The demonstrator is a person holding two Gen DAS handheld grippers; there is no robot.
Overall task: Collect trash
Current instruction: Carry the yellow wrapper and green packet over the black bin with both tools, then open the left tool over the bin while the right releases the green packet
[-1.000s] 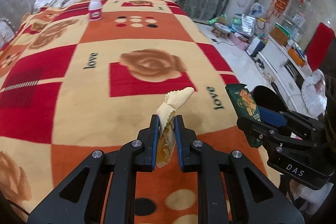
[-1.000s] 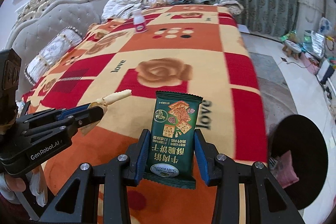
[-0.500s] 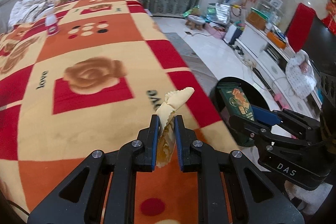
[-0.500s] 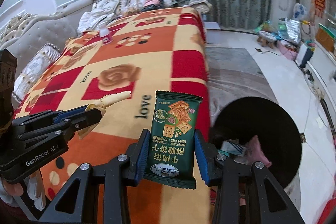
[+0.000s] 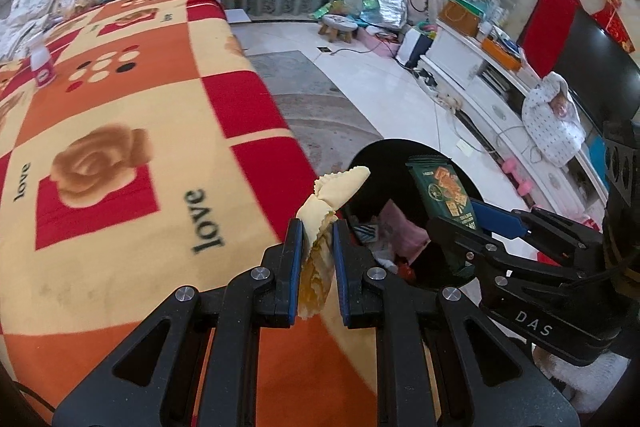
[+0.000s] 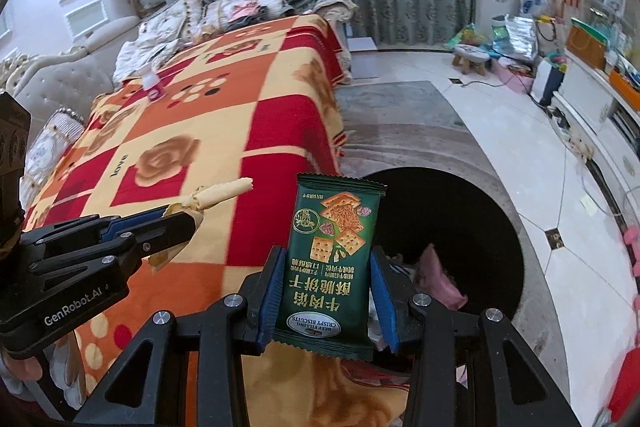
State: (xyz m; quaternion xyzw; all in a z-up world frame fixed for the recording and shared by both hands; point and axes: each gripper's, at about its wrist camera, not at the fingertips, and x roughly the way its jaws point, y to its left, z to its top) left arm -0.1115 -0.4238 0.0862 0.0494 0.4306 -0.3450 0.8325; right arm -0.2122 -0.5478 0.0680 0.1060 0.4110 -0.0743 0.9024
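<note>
My left gripper (image 5: 316, 227) is shut on a crumpled yellow wrapper (image 5: 334, 189), held over the right edge of the bed. The same wrapper (image 6: 218, 193) shows at the left of the right wrist view. My right gripper (image 6: 328, 259) is shut on a green biscuit packet (image 6: 332, 255), upright between its blue pads. That packet (image 5: 442, 193) hangs over the black trash bin (image 5: 360, 167) in the left wrist view. The bin (image 6: 480, 211) stands on the floor beside the bed, with pink and other trash inside.
A small white bottle (image 6: 153, 83) stands far back on the red and orange blanket (image 6: 200, 131). Pillows (image 6: 240, 7) lie at the bed's head. A grey rug (image 6: 400, 115) and white tile floor spread to the right, with a low cabinet (image 5: 480, 67) and a stool (image 6: 470, 57).
Both grippers have swung right from over the bed toward its edge. The black bin now sits ahead of them. Both grips are unchanged.
</note>
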